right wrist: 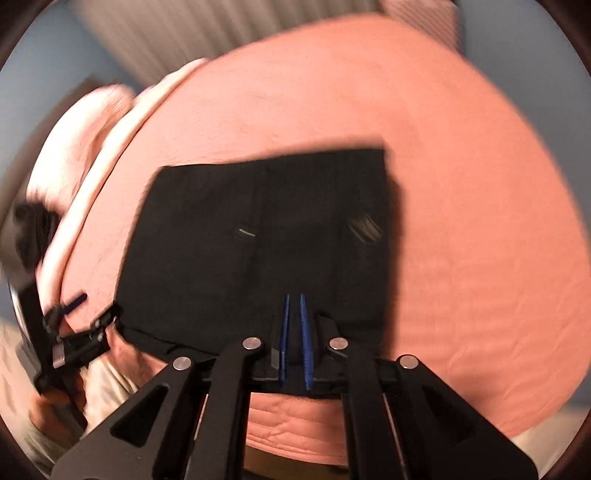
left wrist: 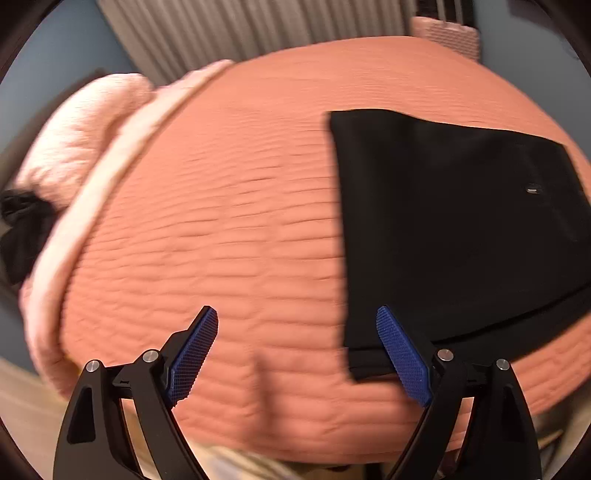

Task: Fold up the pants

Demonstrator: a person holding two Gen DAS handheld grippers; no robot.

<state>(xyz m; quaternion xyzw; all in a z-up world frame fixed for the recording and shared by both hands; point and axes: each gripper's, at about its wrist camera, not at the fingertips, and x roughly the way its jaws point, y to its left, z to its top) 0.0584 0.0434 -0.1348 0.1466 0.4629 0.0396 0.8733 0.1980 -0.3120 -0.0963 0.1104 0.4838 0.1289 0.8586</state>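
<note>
Right now my left gripper point(left wrist: 297, 321) stands spread wide over the salmon-coloured bedspread point(left wrist: 221, 221), its two blue ribbed pads point(left wrist: 195, 354) well apart and nothing between them. Its right-hand pad overlaps the near left corner of the black pants point(left wrist: 454, 229) in my left wrist view, but whether it touches the cloth I cannot tell.

The pants lie folded into a squarish dark block on the quilted cover, toward the near edge of the bed. From the left wrist camera they sit to the right of the gripper, with a small pale fastener or button point(left wrist: 533, 190) showing on the top layer. At the near side a lower layer of the cloth pokes out beneath the top layer.

My right gripper point(right wrist: 293, 299) has its jaws pressed nearly together, only a thin slit left between the blue pads. It points down at the near edge of the pants point(right wrist: 258, 236); dark cloth lies under and around the tips, yet the blur keeps me from saying whether any fabric is pinched in the slit.

In the right wrist view my left gripper point(right wrist: 94, 304) appears at the far left, just beside the left near corner of the pants, with a hand point(right wrist: 48, 398) gripping its handle. A pale pink pillow point(left wrist: 85, 125) and a lighter folded-back band of bedding point(left wrist: 122, 147) lie along the left side of the bed, and a dark bundle point(left wrist: 22, 229) sits beside them at the frame's edge. Behind the bed hangs a ribbed pale curtain point(left wrist: 240, 26).
</note>
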